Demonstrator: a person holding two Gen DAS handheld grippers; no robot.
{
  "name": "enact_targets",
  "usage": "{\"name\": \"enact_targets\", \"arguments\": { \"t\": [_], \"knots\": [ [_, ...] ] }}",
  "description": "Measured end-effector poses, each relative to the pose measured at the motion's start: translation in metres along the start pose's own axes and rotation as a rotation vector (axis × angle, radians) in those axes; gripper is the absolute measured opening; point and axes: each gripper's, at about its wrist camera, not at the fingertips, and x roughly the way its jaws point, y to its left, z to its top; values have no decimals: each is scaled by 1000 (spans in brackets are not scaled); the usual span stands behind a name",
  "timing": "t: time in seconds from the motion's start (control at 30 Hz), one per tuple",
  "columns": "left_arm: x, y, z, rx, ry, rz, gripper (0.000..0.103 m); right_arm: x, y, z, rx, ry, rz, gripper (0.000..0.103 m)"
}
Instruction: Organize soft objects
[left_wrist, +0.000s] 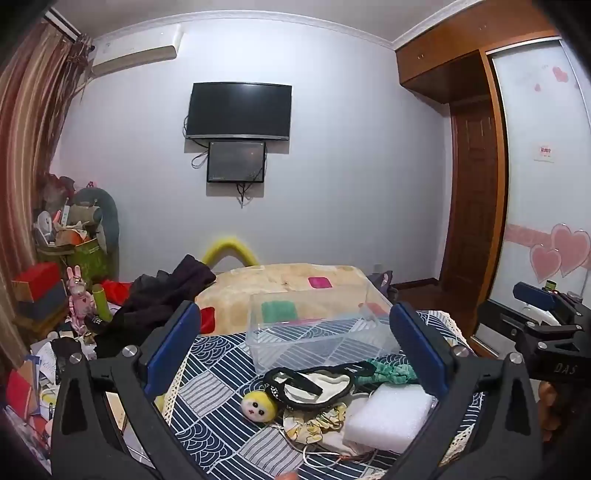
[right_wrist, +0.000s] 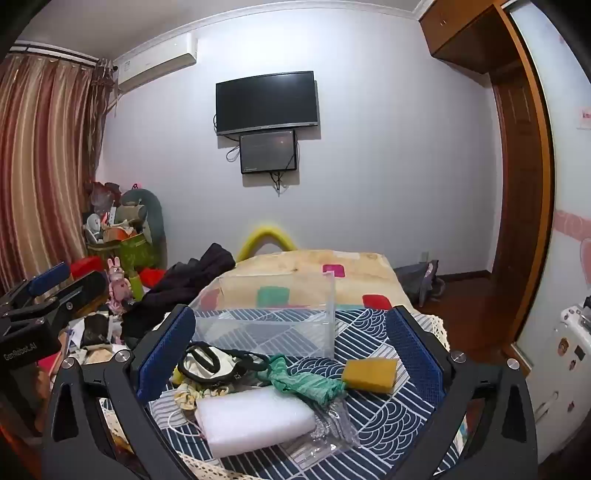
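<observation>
A clear plastic bin (left_wrist: 317, 332) (right_wrist: 266, 325) stands empty on the blue patterned cloth (left_wrist: 221, 424) (right_wrist: 388, 406). In front of it lie a white foam block (left_wrist: 388, 415) (right_wrist: 255, 421), a green crumpled cloth (left_wrist: 391, 369) (right_wrist: 299, 380), a black-and-cream eye mask (left_wrist: 314, 384) (right_wrist: 210, 363), a yellow plush doll head (left_wrist: 258, 404), a floral pouch (left_wrist: 314, 424) and a yellow sponge (right_wrist: 369, 373). My left gripper (left_wrist: 295, 354) is open above the pile. My right gripper (right_wrist: 291, 354) is open above the foam and green cloth. Both hold nothing.
A beige blanket with coloured squares (left_wrist: 288, 284) (right_wrist: 306, 273) covers the bed behind the bin. Dark clothes (left_wrist: 162, 299) (right_wrist: 192, 280) lie at its left. A cluttered side table (left_wrist: 48, 332) stands at the left. A clear plastic wrapper (right_wrist: 332, 428) lies by the foam.
</observation>
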Motion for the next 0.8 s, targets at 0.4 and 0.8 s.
{"name": "enact_targets", "arguments": {
  "t": [0.4,0.8],
  "knots": [
    [3,-7,-8,17,10,-5,103,3,-1,2,-20,-7,10,103],
    [3,-6,-5,29,17,-14,103,-1,4,-2,-27,-14,-2,103]
  ]
}}
